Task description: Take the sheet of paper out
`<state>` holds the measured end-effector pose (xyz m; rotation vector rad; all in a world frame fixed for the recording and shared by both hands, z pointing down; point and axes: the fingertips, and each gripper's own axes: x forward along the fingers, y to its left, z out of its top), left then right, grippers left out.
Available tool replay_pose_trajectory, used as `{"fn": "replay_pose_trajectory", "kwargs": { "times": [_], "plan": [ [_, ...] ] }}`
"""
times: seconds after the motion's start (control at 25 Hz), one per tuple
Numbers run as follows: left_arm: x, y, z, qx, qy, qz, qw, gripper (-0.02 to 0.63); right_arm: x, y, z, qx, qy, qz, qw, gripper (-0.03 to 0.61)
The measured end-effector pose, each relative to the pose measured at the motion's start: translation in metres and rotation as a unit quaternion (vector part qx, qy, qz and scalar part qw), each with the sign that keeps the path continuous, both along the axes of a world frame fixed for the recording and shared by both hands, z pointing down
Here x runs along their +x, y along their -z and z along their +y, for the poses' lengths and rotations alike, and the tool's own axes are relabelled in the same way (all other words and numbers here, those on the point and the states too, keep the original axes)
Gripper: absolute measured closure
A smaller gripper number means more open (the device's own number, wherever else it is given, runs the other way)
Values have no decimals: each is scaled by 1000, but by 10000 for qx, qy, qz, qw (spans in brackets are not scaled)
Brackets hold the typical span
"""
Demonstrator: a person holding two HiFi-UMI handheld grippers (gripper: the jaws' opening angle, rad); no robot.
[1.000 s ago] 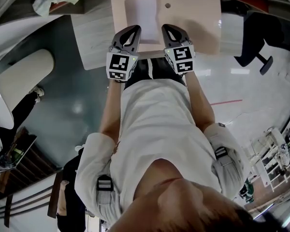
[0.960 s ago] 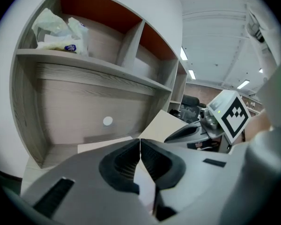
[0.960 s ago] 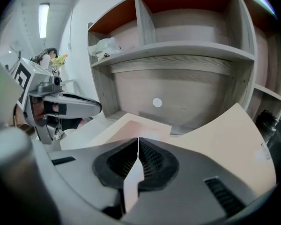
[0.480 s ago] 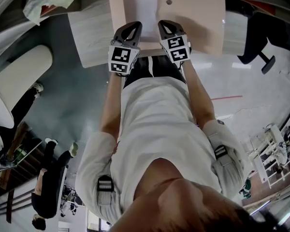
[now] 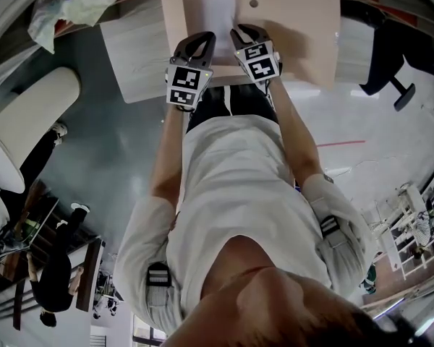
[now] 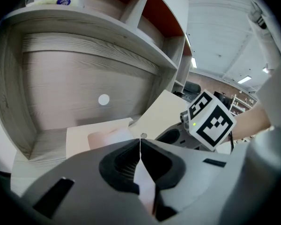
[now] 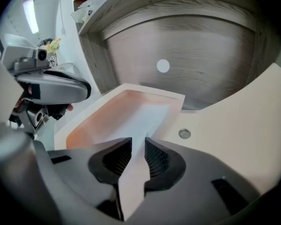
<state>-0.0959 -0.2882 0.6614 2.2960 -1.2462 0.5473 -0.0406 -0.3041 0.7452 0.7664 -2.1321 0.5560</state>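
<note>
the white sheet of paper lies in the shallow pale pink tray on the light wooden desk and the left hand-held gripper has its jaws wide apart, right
Not quite. The left gripper view shows the left hand-held gripper with its jaws together, tips touching. The rest holds: the white sheet of paper lies in the shallow pale pink tray on the light wooden desk.

Head view steeply down, gripper views close, forward, sharing beige case

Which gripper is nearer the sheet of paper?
Right. The right gripper, jaws opening with nothing between them, hangs over the near edge of the sheet of paper; the left gripper, shut, is just short of it.
</note>
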Motion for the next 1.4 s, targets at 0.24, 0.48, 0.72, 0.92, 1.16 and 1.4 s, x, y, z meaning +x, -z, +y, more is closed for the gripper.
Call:
{"fn": "replay_pose_trajectory", "kwargs": {
  "times": [0.24,0.48,0.72,0.92,1.16,1.4],
  "plan": [
    [4,-8,-3,-130,-40,-17,9999,589,-7,-18,-2,-160,194,217,9994,440],
    [6,-12,-5,-175,-134,-134,9997,589,-10,-36,-4,-331,263,481,9979,420],
    [7,-15,-5,-245,-124,-170,9995,589,-12,-50,-8,-553,133,480,9972,456],
    [9,-16,-5,-261,-115,-171,9994,589,-8,-54,-16,-498,-74,431,9978,522],
    [15,-14,-6,-244,-155,-209,9994,589,-1,-56,-17,-652,-346,276,9969,554],
    [20,-10,-7,-216,-257,-276,9991,591,12,-53,-19,-614,-488,318,9964,554]
  ]
}}
